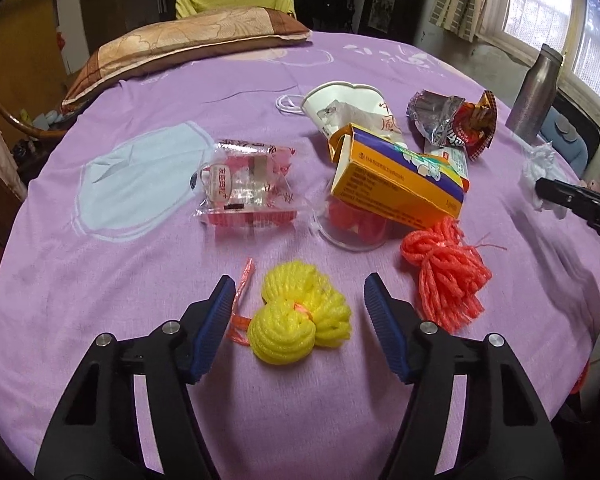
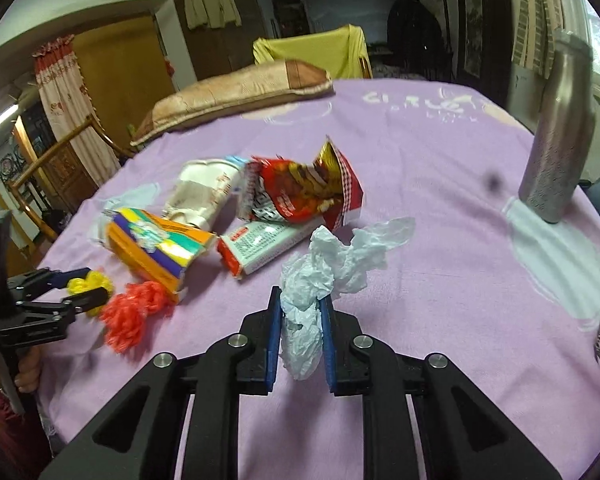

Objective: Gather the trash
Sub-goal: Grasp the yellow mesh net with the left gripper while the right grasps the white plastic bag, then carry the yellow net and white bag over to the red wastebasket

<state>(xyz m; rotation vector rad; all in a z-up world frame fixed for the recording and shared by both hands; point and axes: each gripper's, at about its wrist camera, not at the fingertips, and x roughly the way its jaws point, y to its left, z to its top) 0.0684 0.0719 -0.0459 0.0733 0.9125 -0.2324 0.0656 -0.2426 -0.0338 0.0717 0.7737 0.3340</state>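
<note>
Near the front edge of the tabletop (image 1: 100,280), draped in a purple cloth, the left tool (image 1: 300,292) hangs with its jaws spread wide, one on each side of the yellow foam net (image 1: 300,320) but not touching it, holding nothing. Off to the right, the right tool (image 2: 302,312) has its jaws squeezed onto a crumpled white plastic bag (image 2: 320,276), most of which spills out ahead of the pads. Farther back lie an orange box (image 1: 396,184), a red snack wrapper (image 2: 300,192), a paper cup (image 1: 340,108) and an orange-red foam net (image 1: 444,268), all untouched. Gathering looks barely begun: I'd guess the left tool needs to drop a little and close on the yellow net, gently, since foam squashes and slips. No bin shows anywhere.
</note>
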